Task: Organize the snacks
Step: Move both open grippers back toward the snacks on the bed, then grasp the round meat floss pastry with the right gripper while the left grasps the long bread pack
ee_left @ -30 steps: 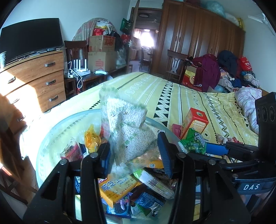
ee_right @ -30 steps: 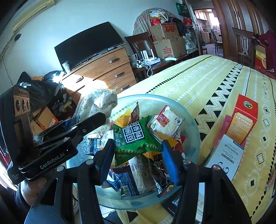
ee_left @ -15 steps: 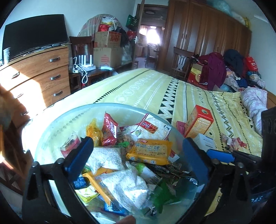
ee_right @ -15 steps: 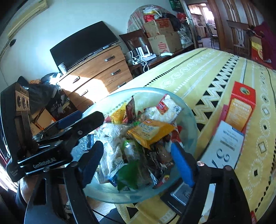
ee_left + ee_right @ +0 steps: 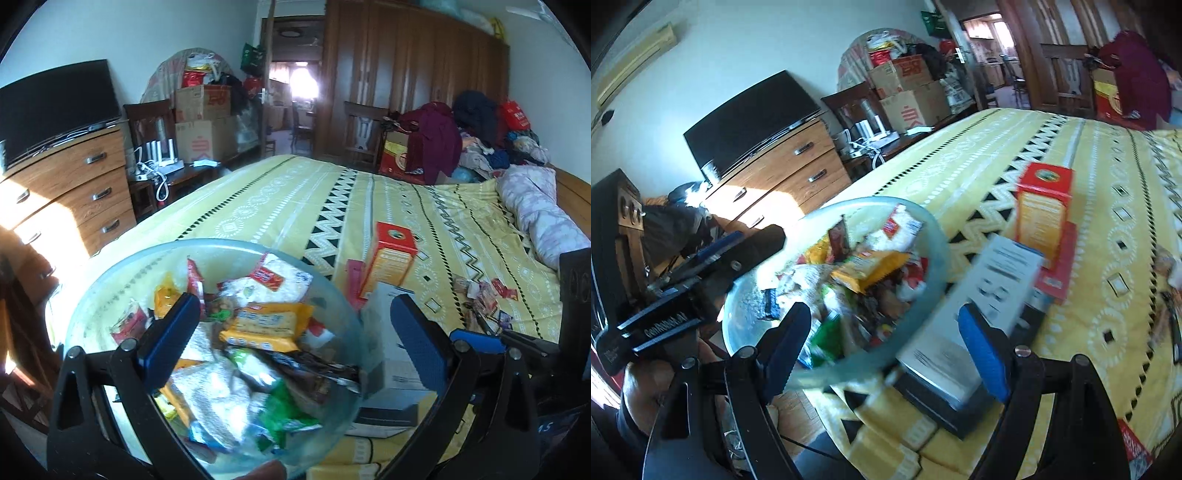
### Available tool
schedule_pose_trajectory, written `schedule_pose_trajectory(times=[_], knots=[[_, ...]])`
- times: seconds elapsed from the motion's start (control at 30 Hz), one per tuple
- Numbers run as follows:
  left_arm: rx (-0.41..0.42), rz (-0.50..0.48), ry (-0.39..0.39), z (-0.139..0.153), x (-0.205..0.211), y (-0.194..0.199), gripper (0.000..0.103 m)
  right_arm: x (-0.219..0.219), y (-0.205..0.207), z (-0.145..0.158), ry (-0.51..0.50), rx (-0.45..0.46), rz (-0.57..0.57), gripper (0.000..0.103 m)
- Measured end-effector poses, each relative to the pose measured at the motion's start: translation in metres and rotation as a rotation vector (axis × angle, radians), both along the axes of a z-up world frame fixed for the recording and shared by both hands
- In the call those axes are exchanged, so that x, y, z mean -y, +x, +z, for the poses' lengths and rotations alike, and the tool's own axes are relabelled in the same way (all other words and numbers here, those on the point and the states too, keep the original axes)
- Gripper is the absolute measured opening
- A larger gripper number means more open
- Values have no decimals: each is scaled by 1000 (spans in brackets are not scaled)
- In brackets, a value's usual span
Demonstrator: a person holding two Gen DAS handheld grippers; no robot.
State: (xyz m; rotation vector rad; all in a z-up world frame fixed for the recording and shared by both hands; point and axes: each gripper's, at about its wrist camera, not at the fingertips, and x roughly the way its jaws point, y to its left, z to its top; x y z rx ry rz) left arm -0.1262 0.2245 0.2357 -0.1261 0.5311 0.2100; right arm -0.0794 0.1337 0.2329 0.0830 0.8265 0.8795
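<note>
sunlit dresser (image 5: 70, 192), dark wardrobe (image 5: 406, 81), yellow bed (image 5: 295, 206)

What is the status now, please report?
Left gripper open, empty. Right gripper open, empty. Snack packets piled in glass bowl. White box close beside bowl.

Your left hand-held gripper (image 5: 291, 343) has its blue-padded jaws spread wide apart, with nothing pinched between the pads, and it points forward and somewhat downward. Your right hand-held gripper (image 5: 882, 347) is parted too, a little narrower, and grips nothing. In the right wrist view, your left hand (image 5: 653, 384) wraps the left gripper's handle.
</note>
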Motion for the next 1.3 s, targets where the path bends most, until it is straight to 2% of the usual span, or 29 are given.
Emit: schedule_pose_trajectory(times=[0.23, 0.4, 0.53, 0.63, 0.83, 1.0, 1.13, 1.23, 1.3], knots=[[-40, -155, 56, -10, 78, 9, 103, 68, -7, -33, -24, -57, -84, 84], [-82, -293, 99, -29, 142, 24, 103, 142, 3, -64, -28, -117, -211, 84], [-119, -372, 117, -46, 182, 42, 103, 209, 26, -87, -37, -145, -329, 84], [-154, -412, 126, -62, 205, 55, 103, 262, 57, -103, -55, -147, -423, 84], [-212, -449, 107, -95, 225, 70, 103, 342, 133, -132, -161, -139, -508, 84], [-171, -440, 40, -104, 223, 73, 103, 414, 210, -148, -266, -127, -591, 84], [-159, -448, 41, -113, 227, 80, 103, 474, 266, -161, -208, -151, -669, 84], [-182, -451, 59, -124, 231, 87, 103, 523, 300, -180, -98, -196, -772, 84], [-205, -446, 58, -132, 231, 93, 103, 532, 317, -193, -86, -225, -782, 84]])
